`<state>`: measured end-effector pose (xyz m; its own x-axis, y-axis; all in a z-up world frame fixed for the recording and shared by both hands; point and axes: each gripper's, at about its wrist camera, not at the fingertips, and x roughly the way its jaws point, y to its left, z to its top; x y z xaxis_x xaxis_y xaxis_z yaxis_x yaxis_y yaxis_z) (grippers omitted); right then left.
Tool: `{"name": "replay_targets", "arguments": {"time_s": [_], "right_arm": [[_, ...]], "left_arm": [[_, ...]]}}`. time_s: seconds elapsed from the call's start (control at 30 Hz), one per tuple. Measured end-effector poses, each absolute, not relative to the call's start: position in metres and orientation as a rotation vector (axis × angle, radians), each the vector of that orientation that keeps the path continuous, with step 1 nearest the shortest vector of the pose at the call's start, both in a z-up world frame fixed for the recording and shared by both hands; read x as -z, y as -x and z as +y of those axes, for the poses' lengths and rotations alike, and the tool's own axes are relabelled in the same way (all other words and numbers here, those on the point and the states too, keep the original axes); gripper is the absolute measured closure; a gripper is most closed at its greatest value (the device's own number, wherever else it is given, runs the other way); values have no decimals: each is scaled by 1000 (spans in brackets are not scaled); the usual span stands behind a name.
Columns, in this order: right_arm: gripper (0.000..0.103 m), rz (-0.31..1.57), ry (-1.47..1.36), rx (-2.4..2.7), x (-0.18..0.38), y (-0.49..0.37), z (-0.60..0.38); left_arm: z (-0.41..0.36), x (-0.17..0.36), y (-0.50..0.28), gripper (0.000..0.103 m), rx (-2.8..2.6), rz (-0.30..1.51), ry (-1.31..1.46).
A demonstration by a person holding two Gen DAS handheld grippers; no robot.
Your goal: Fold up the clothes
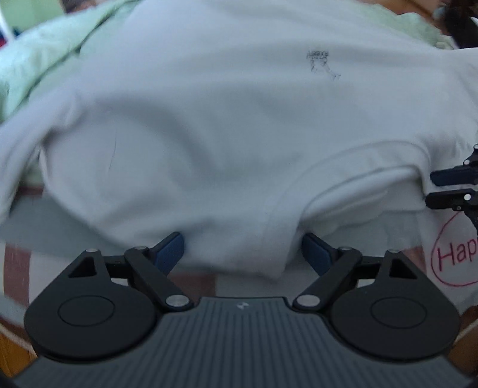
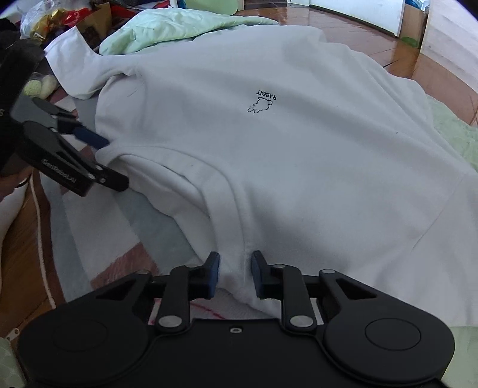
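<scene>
The right gripper [image 2: 234,276] has its jaws squeezed onto a bunched bit of the white T-shirt [image 2: 269,155], right at the near edge by the collar [image 2: 191,167]. The left gripper [image 1: 242,253] has its jaws wide, one on each side of a fold of the same shirt near the collar. They do not look pressed on it, so it is not holding yet.

The shirt lies spread out, front side up, on a patterned mat [image 2: 113,238]. A little rabbit picture [image 2: 263,103] shows in the middle. A pale green blanket [image 2: 179,27] sits at the far side, touching the shirt.

What could go wrong? The right jaws may have only the top layer, so the shirt could open up like a bag when lifted. The left jaws could close on too little cloth and slip off. If only one side lifts, the shirt would twist and the fold would come out crooked. The far edge might also drag the green blanket along.
</scene>
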<state>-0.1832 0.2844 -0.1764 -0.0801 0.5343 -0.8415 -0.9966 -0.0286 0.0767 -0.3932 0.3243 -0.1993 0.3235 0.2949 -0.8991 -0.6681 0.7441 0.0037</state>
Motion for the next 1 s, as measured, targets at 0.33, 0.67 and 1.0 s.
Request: {"name": "replay_targets", "arguments": {"time_s": [0.33, 0.67, 1.0], "right_arm": [[95, 865, 713, -1599, 147, 173, 275], [95, 981, 785, -1765, 83, 163, 274], [95, 934, 865, -1846, 71, 173, 283]], "left_arm": [[305, 158, 390, 89, -623, 1087, 243], [289, 75, 410, 89, -551, 1052, 160], [299, 68, 422, 89, -550, 968, 251]]}}
